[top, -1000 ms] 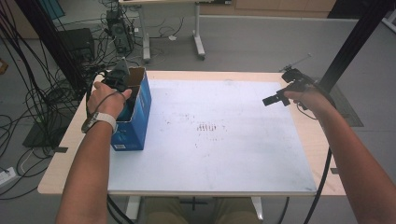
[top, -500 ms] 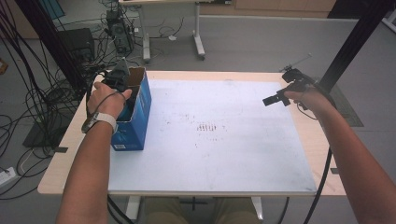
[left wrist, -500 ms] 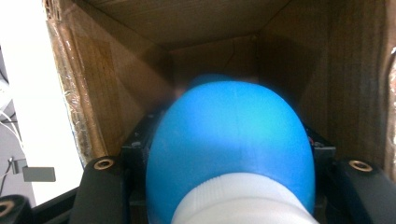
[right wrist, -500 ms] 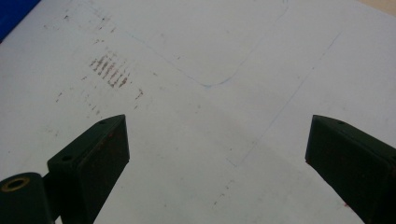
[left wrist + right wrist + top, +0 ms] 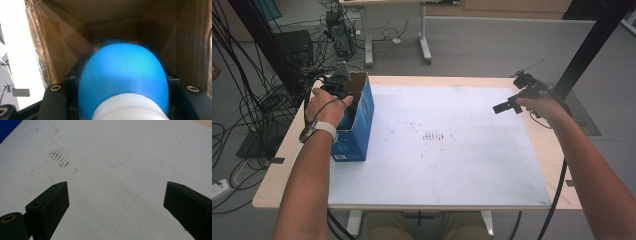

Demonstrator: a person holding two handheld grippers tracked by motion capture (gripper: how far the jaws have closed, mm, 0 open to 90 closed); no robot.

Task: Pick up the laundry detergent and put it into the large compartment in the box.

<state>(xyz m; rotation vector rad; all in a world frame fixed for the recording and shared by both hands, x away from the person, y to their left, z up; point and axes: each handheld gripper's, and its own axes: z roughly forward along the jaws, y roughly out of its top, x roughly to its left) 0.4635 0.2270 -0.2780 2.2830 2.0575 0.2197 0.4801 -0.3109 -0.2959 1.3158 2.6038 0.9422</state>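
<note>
High view: the left claw (image 5: pixel 343 85) reaches down into the open top of one blue box (image 5: pixel 357 120) at the near-left of the tabletop (image 5: pixel 452 165). The right claw (image 5: pixel 508 105) hovers far across the white sheet from it, holding nothing.

Left gripper view: the left claw is closed on one blue bottle (image 5: pixel 125 80) with a white cap (image 5: pixel 127 110) nearest the camera, the bottle's round end pointing deeper into the cardboard box (image 5: pixel 45 55), whose walls stand close on both sides of the claw. The risk, as I judge it: the smooth round bottle may slip — or catch a wall or flap and tip the box.

Right gripper view: the right claw (image 5: pixel 117 202) stands wide open over the stained white sheet (image 5: pixel 105 152), nothing between its jaws.

Count — one box, one bottle, two claws.
</note>
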